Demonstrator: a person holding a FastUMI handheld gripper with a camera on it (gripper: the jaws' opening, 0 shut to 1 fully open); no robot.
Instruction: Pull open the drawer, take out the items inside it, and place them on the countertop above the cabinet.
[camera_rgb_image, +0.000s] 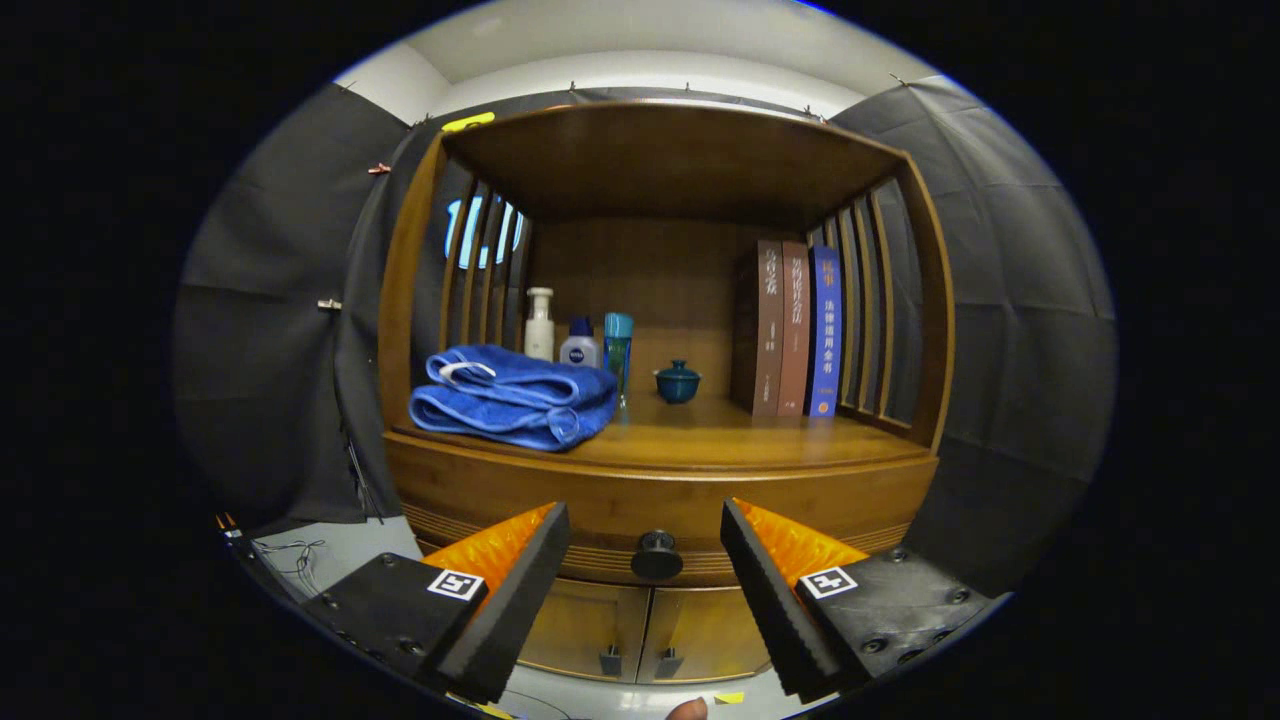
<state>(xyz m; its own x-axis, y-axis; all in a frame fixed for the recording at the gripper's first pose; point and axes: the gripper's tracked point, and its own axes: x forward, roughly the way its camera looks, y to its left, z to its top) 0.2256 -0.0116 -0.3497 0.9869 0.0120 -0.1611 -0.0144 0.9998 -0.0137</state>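
Gripper (645, 560): fingers spread wide, nothing held, aimed straight at cabinet front.
Drawer (660, 495): shut, flush w/ wooden cabinet (405, 300), directly under countertop (720, 435). Contents hidden; can't say what or how many.
Knob (657, 554): 1 dark round knob, centred on drawer front, sits in the gap between the two fingers, just ahead of tips, not touched by either.
Key relation: knob dead ahead on gripper's line, roughly level w/ fingertips; drawer front runs crosswise, side to side, so pull likely straight back toward camera. Judged: next step is close in on knob, pinch, then draw back. Task looks at its start, drawer not yet opened.
Countertop load: 1 folded blue towel (515, 395) at front left; behind it 3 bottles — white pump bottle (540, 322), small blue-capped bottle (580, 345), slim teal bottle (618, 345); 1 small teal lidded cup (677, 382) mid-back; 3 upright books (795, 330) at right (2 brown, 1 blue).
Free spot: bare wood at front centre and right, between towel and books — probable landing area for drawer items.
Below drawer: 2 cabinet doors (645, 630), each w/ 1 small pull, both shut.
Risk (judgement): knob small and round; off-centre pinch may slip.
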